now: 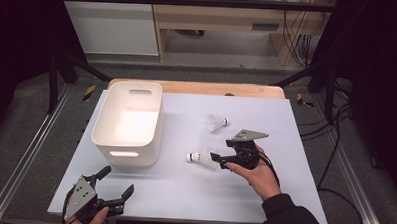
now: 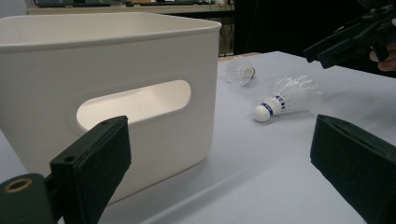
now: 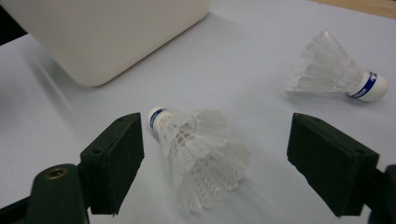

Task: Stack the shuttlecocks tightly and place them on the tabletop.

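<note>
Right claw [image 1: 216, 159] hangs released over the near shuttlecock [image 3: 196, 149], its jaws spread wide on either side of the feathers without touching them. No earlier look is mine to compare, so I speak only of how it stands. That shuttlecock lies on its side on the tabletop [image 1: 183, 191] right between my jaws, cork end pointing away and to the left toward the bin [image 1: 128, 122]. A second shuttlecock [image 3: 338, 70] rests farther off, up and to the right of the claw. My left claw [image 1: 115, 183] is also released, idle near the bin's short wall, holding nothing.

I judge the shuttlecock very light and its skirt thin and easily crushed; the feathers would spring and bend under a hard squeeze. The cork is the firm part, so a gentle hold low on the skirt near the cork looks safest.
</note>
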`<state>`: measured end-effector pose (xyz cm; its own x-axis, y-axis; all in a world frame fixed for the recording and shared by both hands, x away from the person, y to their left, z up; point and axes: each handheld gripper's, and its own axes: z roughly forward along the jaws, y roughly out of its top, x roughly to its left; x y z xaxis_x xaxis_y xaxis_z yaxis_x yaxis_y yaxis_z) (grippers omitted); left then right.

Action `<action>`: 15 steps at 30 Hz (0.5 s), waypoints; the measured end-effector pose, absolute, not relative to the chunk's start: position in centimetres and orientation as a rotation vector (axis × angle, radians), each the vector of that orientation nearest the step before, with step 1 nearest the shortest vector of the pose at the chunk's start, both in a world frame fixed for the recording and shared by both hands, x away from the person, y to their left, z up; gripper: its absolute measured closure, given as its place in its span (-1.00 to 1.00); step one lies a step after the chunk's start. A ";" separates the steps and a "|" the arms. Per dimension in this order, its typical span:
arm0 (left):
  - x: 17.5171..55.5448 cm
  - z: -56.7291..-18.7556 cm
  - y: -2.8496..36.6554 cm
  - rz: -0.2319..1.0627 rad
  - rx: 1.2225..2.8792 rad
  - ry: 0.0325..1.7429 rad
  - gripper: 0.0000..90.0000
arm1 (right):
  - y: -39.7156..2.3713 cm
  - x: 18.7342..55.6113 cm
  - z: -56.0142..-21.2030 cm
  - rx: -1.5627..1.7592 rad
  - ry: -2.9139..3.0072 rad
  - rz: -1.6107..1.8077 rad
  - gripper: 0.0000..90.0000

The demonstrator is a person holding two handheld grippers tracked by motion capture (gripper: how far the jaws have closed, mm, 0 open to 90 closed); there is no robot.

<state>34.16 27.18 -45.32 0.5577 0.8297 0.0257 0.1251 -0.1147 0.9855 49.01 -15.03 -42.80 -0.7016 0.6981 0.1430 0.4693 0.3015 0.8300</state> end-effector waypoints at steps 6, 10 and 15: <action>34.2 -45.2 27.6 0.743 1.574 0.834 -0.89 | -13.8 50.8 -41.7 1.105 2.289 1.278 -0.70; 34.3 -45.1 28.0 0.748 1.558 0.840 -0.89 | -13.0 52.0 -41.5 1.126 2.277 1.212 -0.73; 34.4 -45.1 28.3 0.750 1.547 0.852 -0.89 | -12.2 53.6 -41.6 1.151 2.266 1.161 -0.74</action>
